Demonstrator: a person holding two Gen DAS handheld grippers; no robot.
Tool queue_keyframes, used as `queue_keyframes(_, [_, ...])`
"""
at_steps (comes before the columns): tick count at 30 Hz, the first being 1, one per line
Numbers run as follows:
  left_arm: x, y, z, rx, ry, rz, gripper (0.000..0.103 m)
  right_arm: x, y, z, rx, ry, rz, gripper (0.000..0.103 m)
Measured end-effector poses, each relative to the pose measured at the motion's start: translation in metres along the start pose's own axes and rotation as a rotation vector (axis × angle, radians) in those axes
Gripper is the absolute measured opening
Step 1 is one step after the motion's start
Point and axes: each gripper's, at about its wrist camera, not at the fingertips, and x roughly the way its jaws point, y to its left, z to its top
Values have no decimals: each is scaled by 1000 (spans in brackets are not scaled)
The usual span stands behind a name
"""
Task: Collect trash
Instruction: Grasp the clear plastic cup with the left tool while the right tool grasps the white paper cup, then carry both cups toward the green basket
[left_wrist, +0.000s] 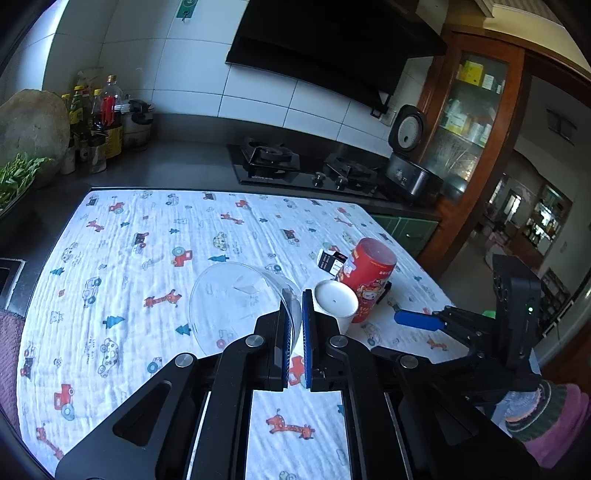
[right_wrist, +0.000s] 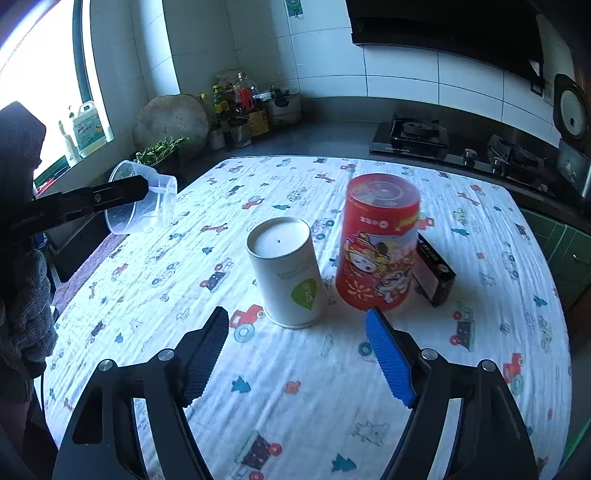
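Left tool clamped on wall of clear plastic cup, cup tilted, raised above desk. Right tool jaws spread wide, empty, low over desk. Just ahead: white canister, red canister beside it, both upright; black box behind red canister.

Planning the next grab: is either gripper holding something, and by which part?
The left gripper pinches the clear plastic cup by its rim wall, lifted and tilted. The right gripper is open, empty.
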Motion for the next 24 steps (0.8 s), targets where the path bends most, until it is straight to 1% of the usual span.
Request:
queue_keyframes(5, [-3, 15, -3, -32, 1, 3, 4, 28, 16, 16, -39, 12, -4, 69])
queue_keyframes(9, [-3, 24, -6, -47, 4, 5, 4, 46, 16, 26, -34, 22, -13, 64])
queue_keyframes(12, [-3, 29, -8, -53, 5, 7, 4, 58, 17, 32, -35, 27, -30, 64])
queue_keyframes(14, [-3, 31, -9, -58, 6, 6, 4, 64, 19, 32, -47, 27, -52, 64])
queue_keyframes(16, [-4, 32, -11, -62, 6, 5, 4, 69, 21, 33, -67, 27, -90, 59])
queue_keyframes(18, [-4, 33, -12, -64, 7, 3, 4, 73, 21, 32, -77, 31, -114, 57])
queue_keyframes(21, [-4, 32, -14, -67, 10, 0, 4, 76, 17, 29, -57, 33, -113, 56])
queue_keyframes(24, [-5, 27, -15, -62, 10, -5, 4, 70, 16, 27, -38, 24, -108, 55])
